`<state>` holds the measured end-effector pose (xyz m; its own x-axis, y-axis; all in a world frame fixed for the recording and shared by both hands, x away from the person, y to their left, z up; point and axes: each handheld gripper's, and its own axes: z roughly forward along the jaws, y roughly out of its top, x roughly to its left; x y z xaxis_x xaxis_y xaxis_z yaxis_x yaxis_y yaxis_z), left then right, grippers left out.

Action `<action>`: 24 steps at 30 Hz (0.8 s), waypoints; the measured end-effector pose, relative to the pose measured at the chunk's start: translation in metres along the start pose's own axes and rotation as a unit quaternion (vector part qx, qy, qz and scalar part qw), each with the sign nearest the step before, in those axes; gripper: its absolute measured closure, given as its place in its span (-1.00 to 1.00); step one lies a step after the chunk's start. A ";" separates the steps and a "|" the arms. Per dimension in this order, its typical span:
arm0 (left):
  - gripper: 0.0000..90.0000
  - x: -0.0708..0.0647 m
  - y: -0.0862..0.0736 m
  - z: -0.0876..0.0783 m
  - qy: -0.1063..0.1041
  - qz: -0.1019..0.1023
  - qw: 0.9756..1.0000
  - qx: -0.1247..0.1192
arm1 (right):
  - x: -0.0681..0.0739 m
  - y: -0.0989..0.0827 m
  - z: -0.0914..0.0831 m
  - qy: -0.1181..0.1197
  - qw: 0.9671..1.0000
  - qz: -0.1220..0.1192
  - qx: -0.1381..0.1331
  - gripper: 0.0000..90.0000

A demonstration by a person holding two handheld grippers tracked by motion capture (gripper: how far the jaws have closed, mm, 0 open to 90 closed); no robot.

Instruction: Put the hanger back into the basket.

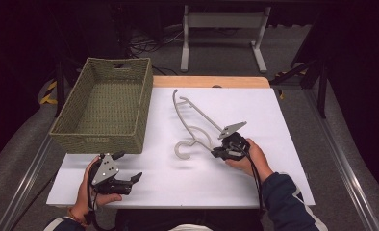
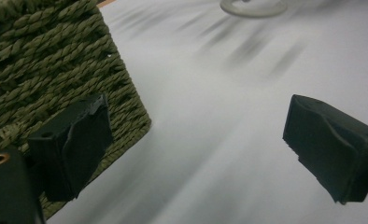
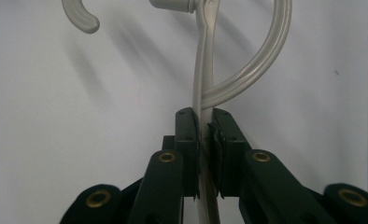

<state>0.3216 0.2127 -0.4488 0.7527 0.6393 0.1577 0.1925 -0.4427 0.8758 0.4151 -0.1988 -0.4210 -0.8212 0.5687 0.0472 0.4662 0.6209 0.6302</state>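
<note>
At far left, a deep rectangular basket of olive-green woven cord (image 1: 106,108) parked empty on the white tabletop (image 1: 178,180), probably as a receptacle; just in front of its near corner, the left gripper (image 1: 130,167) held low and idle, black jaws wide apart on nothing. Farther right, mid-table, a pale grey translucent plastic clothes hanger (image 1: 193,126) with curled hook, pinched edge-on at one thin arm between the closed jaws of the right gripper (image 3: 203,140), seemingly for lifting.
</note>
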 end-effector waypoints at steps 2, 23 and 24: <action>-0.76 -0.002 0.002 0.002 -0.010 -0.012 1.000 -0.011 | -0.001 -0.001 -0.008 0.008 0.999 0.004 -0.040 0.83; -0.62 -0.023 0.068 0.044 -0.066 -0.011 0.992 -0.109 | 0.010 -0.005 -0.045 0.064 0.962 0.016 -0.264 0.83; -0.61 -0.021 0.070 0.041 -0.061 -0.018 0.991 -0.119 | 0.010 -0.005 -0.046 0.068 0.961 0.014 -0.267 0.83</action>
<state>0.3454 0.1425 -0.4097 0.8215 0.5646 0.0796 0.0781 -0.2498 0.9652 0.3894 -0.2212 -0.3887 -0.8633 0.4825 0.1483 0.2832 0.2197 0.9336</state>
